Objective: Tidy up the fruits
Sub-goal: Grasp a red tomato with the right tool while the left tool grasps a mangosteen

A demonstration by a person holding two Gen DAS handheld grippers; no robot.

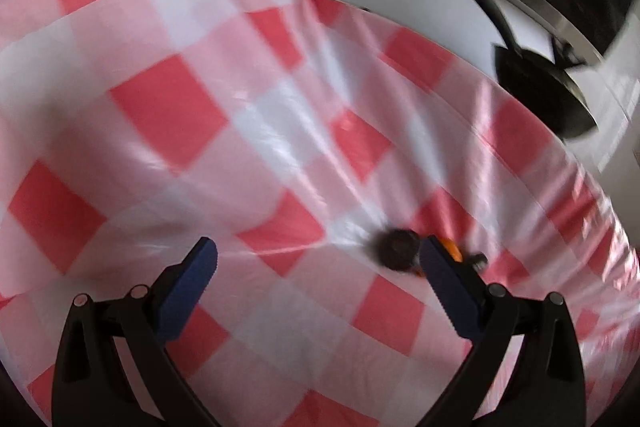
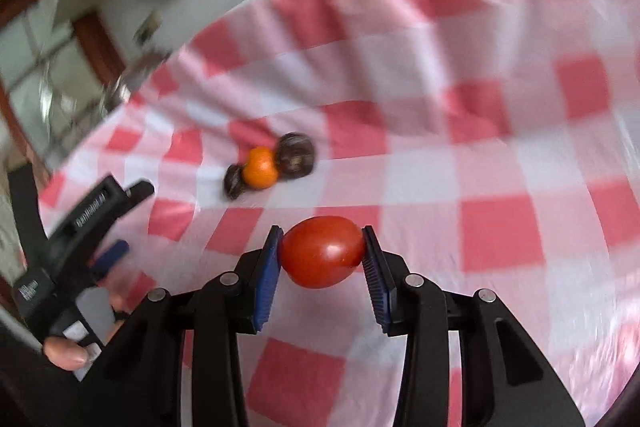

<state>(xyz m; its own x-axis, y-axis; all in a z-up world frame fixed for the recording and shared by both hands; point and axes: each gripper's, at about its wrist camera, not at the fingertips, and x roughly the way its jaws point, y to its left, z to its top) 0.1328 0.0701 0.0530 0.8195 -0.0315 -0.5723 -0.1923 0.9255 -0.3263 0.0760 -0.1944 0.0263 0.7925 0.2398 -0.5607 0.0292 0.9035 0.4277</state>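
One red tomato (image 2: 322, 251) sits squeezed in my right claw (image 2: 323, 255). My left claw (image 1: 318, 259) is wide open, empty. Three fruits (image 2: 261, 167) wait ahead; next I carry it there.

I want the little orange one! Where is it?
In the right wrist view, the small orange fruit sits left of centre on the checked cloth, touching two dark fruits, beyond the red tomato.

Home dining spot: checked tablecloth (image 1: 168, 115), wood-framed window (image 2: 60, 67) behind.
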